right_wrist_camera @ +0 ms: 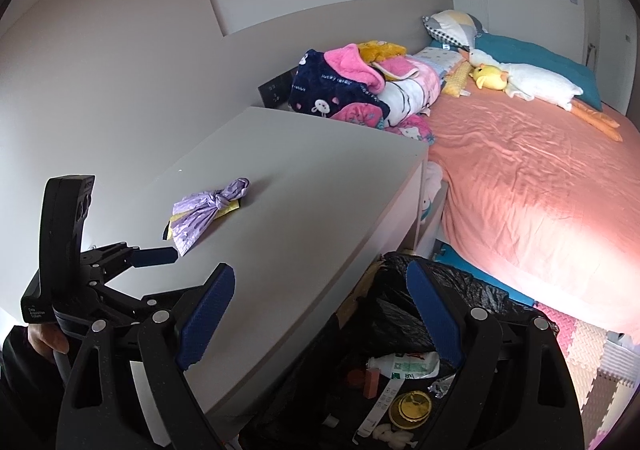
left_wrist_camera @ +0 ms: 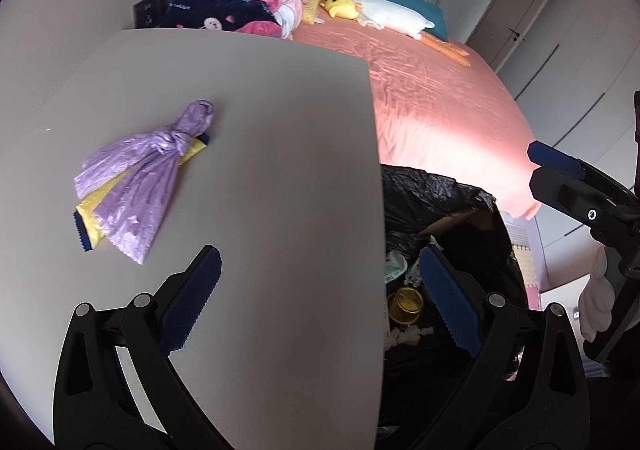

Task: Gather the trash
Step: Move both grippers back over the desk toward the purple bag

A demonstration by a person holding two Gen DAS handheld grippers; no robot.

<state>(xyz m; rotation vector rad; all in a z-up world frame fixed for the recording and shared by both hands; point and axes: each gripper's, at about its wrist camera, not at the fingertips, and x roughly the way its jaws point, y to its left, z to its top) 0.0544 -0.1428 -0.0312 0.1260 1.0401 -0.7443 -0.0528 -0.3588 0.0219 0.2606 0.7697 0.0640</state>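
Both jaws apart, empty. Left hand-held gripper (left_wrist_camera: 320, 298) straddles the worktop (left_wrist_camera: 260, 130) edge; knotted purple bag (left_wrist_camera: 148, 170) lies ahead-left of it. Right hand-held gripper (right_wrist_camera: 320, 314) hangs over the black-lined bin (right_wrist_camera: 400, 330), trash inside.

The navy fleece blanket (right_wrist_camera: 336, 90) heaped at the head of the bed carries pale lettering that reads "lucky rabbit", repeated across its folds, and the same words show faintly on it in the left wrist view (left_wrist_camera: 208, 2). A small white label on the black body of the left gripper (right_wrist_camera: 38, 312) seems to read "Data Acquisition System". The white packaging (right_wrist_camera: 404, 364) in the bin bears green print too small to read.
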